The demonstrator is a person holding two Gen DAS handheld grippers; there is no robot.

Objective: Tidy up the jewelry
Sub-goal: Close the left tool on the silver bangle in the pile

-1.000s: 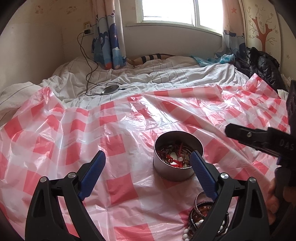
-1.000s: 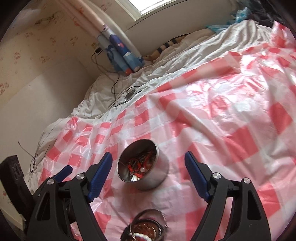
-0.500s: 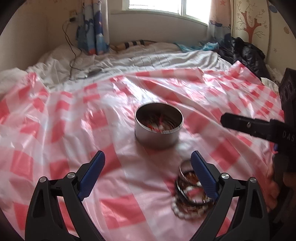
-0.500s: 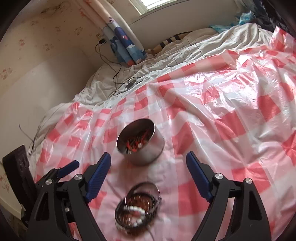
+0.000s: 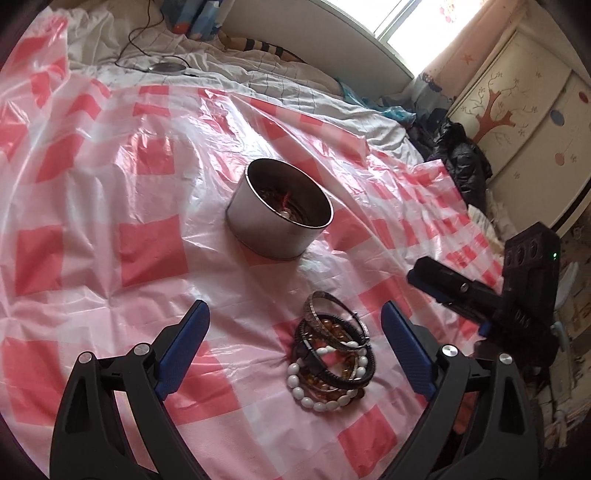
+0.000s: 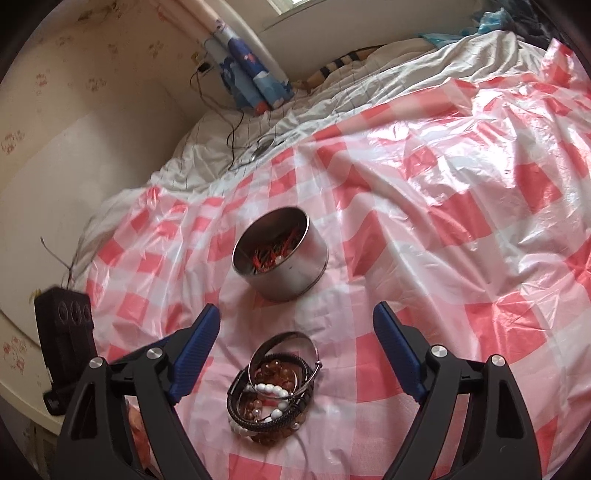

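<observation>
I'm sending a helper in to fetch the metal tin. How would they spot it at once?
Look at the bed's red-and-white checked plastic sheet. Near its middle stands a round, open, silver metal tin with red bits inside. The only other thing close by is a low pile of bracelets, beaded and flat.

Daylight comes in from the window point(image 5: 402, 22) far off, so bright it looks all white. The plastic sheet point(image 5: 122, 155) shines with glare. Edges bend round and go dark. Inside the tin point(image 6: 282, 254) is maybe too dim to see well.
</observation>
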